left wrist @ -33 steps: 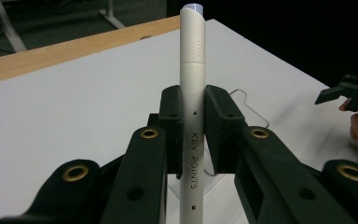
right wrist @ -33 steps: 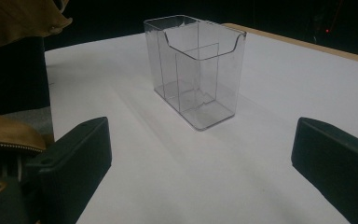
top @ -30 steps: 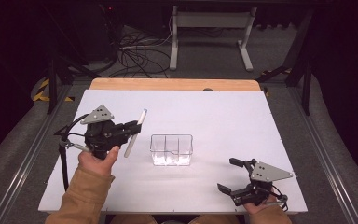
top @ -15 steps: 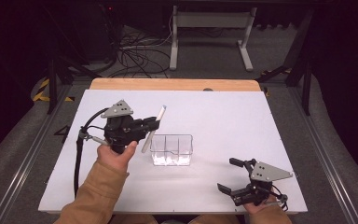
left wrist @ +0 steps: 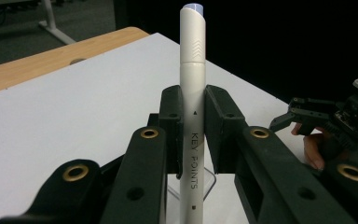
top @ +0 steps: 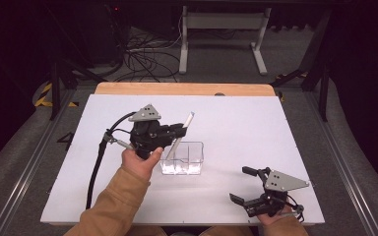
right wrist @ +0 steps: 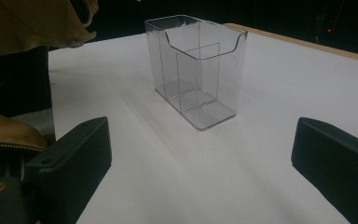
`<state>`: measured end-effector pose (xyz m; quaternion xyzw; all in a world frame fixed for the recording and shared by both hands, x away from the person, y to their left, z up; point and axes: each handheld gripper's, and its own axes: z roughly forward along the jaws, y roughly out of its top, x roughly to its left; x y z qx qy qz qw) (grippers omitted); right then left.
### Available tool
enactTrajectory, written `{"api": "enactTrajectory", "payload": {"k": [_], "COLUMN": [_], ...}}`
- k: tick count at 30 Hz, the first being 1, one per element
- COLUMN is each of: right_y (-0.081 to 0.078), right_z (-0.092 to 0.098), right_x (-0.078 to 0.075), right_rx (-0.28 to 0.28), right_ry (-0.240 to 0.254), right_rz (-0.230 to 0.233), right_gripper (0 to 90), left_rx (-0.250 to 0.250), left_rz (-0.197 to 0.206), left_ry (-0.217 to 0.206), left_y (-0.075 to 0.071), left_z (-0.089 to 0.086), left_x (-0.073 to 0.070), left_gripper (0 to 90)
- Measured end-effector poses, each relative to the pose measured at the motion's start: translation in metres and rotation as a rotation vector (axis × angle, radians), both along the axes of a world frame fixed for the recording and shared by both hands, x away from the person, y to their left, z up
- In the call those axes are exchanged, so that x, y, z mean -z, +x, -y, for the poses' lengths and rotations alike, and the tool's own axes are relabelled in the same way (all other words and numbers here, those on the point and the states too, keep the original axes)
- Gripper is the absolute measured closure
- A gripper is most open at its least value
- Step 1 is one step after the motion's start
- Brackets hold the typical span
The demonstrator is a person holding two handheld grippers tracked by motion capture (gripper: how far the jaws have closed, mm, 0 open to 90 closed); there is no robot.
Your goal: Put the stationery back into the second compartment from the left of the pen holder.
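— Holding the white pen (left wrist: 192,116) in my left gripper (top: 176,132), jaws clamped on its barrel from both sides. It stands tilted over the clear organizer (top: 182,158), cap end up and away from me, lower end dipping toward the left side of the box.

— So is it in yet?

— Not that I'd call done. From the high view the lower tip seems to sit at or just inside the rim, but I can't tell which compartment it is lined up with, or whether it touches the wall. I'd say the pickup and carry are finished; what is left is lowering it, letting go and pulling clear.

— And your other hand?

— My right gripper (top: 250,187) rests near the front right of the table (top: 285,128), jaws spread wide with nothing between them, well apart from the organizer. Its camera looks straight at the box: the dividers inside show, and the compartments look empty.

— Anything in the way?

— The white surface around the box is bare. My worry is the tilt: the thin dividers and the notched front wall could catch the tip, and the light box might slide if I push sideways.
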<state>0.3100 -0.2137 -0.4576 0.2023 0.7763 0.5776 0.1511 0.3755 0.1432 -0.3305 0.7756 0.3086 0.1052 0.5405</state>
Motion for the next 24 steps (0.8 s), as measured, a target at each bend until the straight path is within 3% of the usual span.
{"api": "enactTrajectory", "payload": {"k": [11,17,24], "right_y": [0.000,0.000,-0.001], "right_z": [0.001,0.000,0.000], "right_x": [0.000,0.000,0.000], "right_rx": [-0.003,-0.008,-0.008], "right_ry": [0.001,-0.001,0.000], "right_rz": [0.002,0.003,0.004], "right_gripper": [5.1,5.1,5.1], "left_rx": [-0.008,-0.005,-0.009], "left_rz": [-0.002,0.026,0.053], "left_ry": [0.003,0.005,-0.022], "left_y": [0.015,0.018,0.021], "left_z": [0.018,0.021,0.019], "left_x": [0.016,0.021,0.031], "left_gripper": [78.5,78.5,78.5]}}
